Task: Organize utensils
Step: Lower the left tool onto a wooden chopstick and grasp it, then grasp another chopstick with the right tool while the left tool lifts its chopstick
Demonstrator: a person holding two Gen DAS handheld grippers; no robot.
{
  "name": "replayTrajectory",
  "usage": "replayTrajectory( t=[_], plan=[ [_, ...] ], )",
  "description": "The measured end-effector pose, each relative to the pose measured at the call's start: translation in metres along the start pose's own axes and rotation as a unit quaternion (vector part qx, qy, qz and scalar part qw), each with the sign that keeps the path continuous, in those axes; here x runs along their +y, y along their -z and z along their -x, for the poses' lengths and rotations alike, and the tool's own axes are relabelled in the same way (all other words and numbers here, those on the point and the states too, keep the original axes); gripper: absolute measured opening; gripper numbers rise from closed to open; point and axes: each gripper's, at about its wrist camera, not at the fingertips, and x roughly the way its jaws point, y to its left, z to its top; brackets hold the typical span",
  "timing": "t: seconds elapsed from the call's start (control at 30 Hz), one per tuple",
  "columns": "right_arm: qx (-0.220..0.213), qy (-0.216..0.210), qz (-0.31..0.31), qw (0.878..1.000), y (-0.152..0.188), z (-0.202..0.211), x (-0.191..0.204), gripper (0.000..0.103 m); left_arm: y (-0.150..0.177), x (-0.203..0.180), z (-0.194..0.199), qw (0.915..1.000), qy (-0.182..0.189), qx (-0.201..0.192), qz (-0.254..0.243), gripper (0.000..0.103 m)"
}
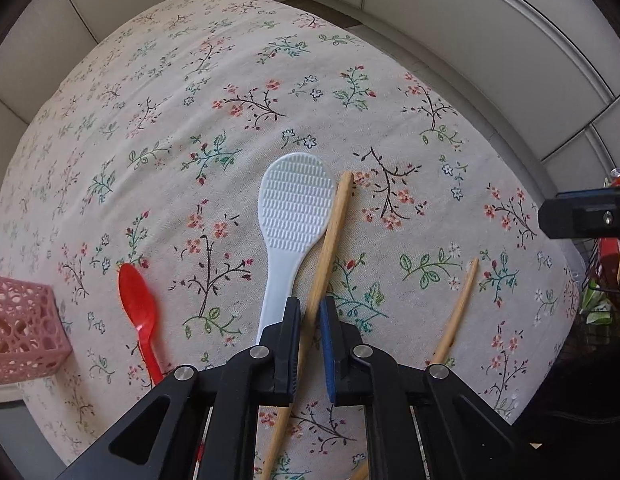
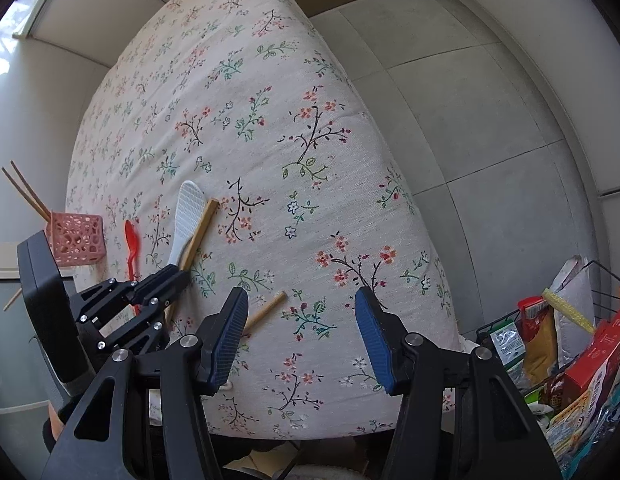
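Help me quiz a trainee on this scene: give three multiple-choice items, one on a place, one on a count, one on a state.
1. Where does the spoon lie?
A. Inside the holder
B. Between the holder and the paddle
C. Under the paddle

2. How many chopsticks stand in the holder?
A. None
B. Four
C. Two

3. How is the right tool?
A. Open and empty
B. Shut on the paddle
C. Shut on the spoon

Answers:
1. B: the left wrist view shows the red spoon flat on the cloth, with the pink holder on one side and the white paddle on the other.
2. C: in the right wrist view, two sticks rise from the holder.
3. A: its jaws stand wide apart with only cloth between them.
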Motion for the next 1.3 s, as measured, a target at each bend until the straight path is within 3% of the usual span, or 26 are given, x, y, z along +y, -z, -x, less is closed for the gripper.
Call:
replayTrajectory(
  t=[0.33,0.5,0.6,0.73,0.9,1.1,1.3],
  plan=[
    [0.026,-0.005,-0.005,1.0,0.0,-0.014,0.003,0.058,-0.044,-0.019,-0.013,0.9989,-0.023,-0.039,-0.014,0.01],
    [0.056,-0.021,-0.002,0.998,0.004,-0.03,0.012,0.058,-0.051,-0.015,0.01,0.9964,-0.029,-0.079,-0.006,0.009],
    [0.086,-0.044,-0.005,0.995,0.01,-0.045,0.019,0.058,-0.051,0.008,0.03,0.994,-0.031,-0.105,0.008,0.008],
    [0.106,-0.041,-0.009,0.993,0.017,-0.061,0.031,0.057,-0.025,0.015,0.056,0.9892,-0.038,-0.139,0.024,0.008],
    [0.103,-0.016,-0.005,0.995,0.02,-0.072,0.05,0.047,0.018,0.041,0.096,0.9822,-0.04,-0.18,0.036,0.007],
    [0.08,0.009,-0.005,0.997,0.023,-0.079,0.077,0.037,0.051,0.068,0.121,0.9745,-0.046,-0.211,0.06,0.007],
    [0.046,0.02,-0.049,0.998,0.012,-0.081,0.086,0.025,0.076,0.088,0.135,0.9686,-0.052,-0.233,0.071,0.007]
  ],
)
